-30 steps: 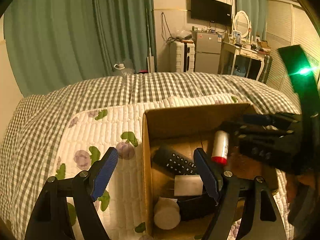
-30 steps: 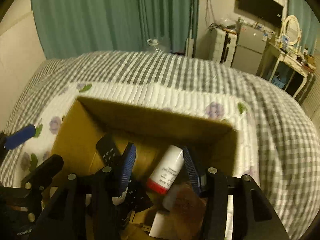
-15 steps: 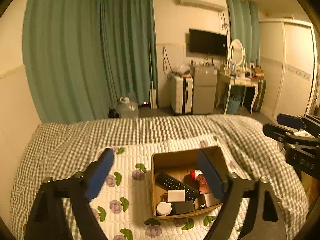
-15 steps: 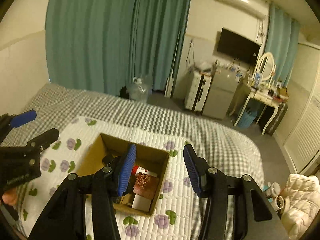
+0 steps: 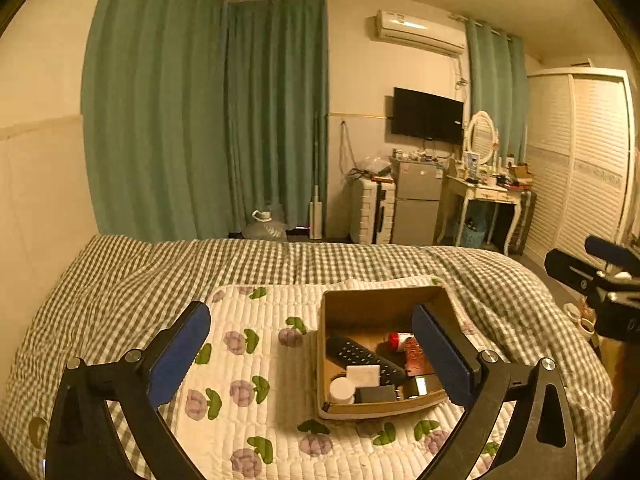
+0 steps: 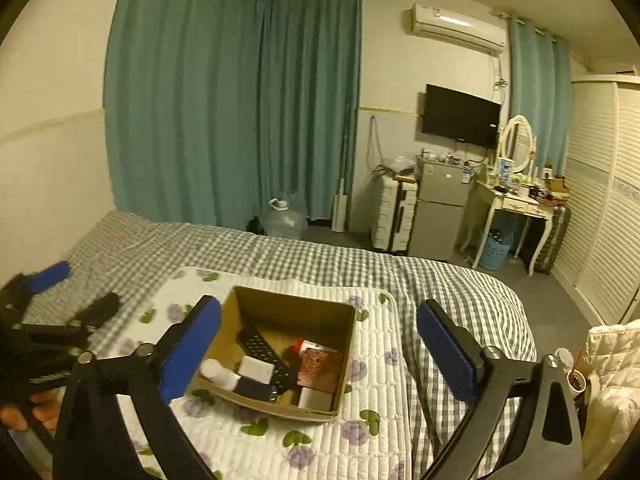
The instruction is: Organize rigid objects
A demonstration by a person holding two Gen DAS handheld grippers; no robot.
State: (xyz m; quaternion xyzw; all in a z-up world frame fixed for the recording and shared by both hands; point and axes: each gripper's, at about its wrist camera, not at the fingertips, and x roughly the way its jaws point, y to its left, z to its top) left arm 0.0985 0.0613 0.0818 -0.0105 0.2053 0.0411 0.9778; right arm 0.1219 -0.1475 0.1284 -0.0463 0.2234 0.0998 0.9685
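Both grippers are found withdrawn higher and farther from the cardboard box (image 5: 384, 304) than a second ago. Left gripper (image 5: 312, 354) and right gripper (image 6: 320, 350) are held wide apart, empty. Remote control (image 6: 260, 346), red-capped tube (image 5: 398, 338) and other items are contained in the box, on the floral quilt (image 5: 248, 360).
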